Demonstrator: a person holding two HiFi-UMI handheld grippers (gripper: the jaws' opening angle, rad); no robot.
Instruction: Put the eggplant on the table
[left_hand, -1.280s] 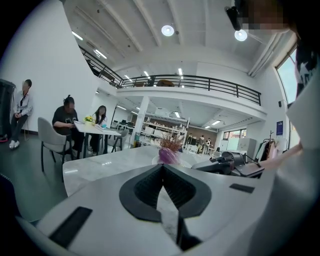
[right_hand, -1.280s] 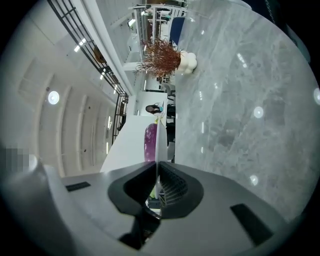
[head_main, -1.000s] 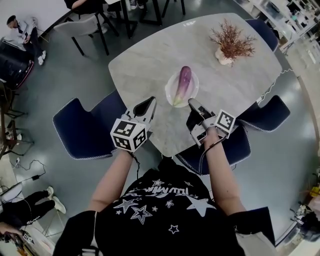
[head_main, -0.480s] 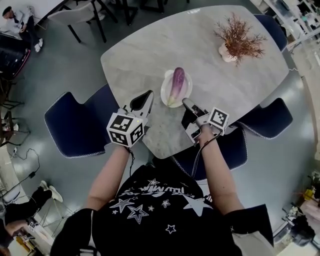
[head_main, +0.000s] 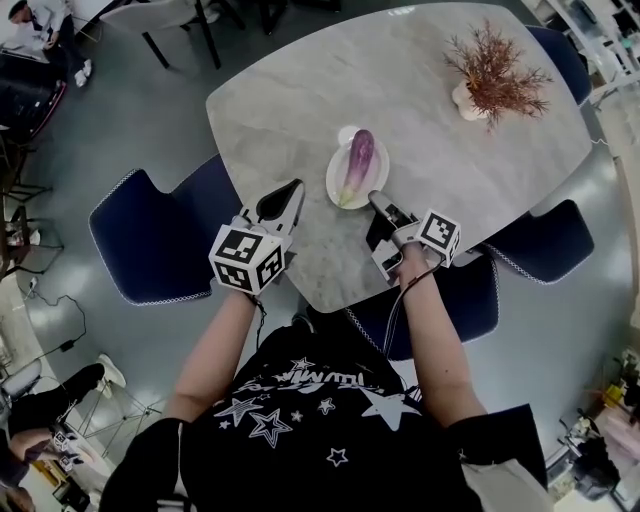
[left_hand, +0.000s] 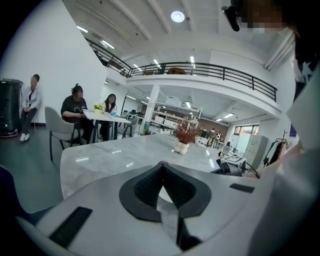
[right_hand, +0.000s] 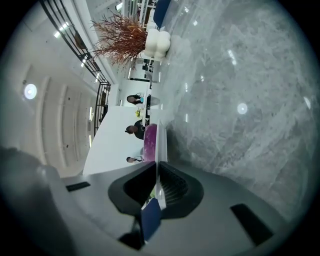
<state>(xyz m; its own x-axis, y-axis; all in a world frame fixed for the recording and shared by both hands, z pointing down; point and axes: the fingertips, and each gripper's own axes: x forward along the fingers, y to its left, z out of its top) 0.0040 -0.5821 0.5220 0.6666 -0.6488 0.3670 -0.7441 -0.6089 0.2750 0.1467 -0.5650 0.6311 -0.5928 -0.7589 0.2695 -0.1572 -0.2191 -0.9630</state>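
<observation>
A purple eggplant (head_main: 357, 163) with a pale green stem end lies on a small white plate (head_main: 379, 170) near the front of the grey marble table (head_main: 400, 90). My left gripper (head_main: 293, 187) hovers over the table's near edge, left of the plate, jaws shut and empty. My right gripper (head_main: 376, 198) is just short of the plate's near right rim, also shut on nothing. In the right gripper view, which is rolled sideways, the eggplant (right_hand: 150, 142) and the plate (right_hand: 161, 142) show edge-on just past the closed jaws (right_hand: 156, 164).
A dried reddish plant in a white vase (head_main: 495, 75) stands at the table's far right. Blue chairs sit at the left (head_main: 150, 240), the right (head_main: 540, 240) and under my right arm (head_main: 455, 300). People sit at another table (left_hand: 95, 117) beyond.
The head camera has shifted a little. Both grippers stay shut near the table's front edge and the eggplant has not moved on its plate.
</observation>
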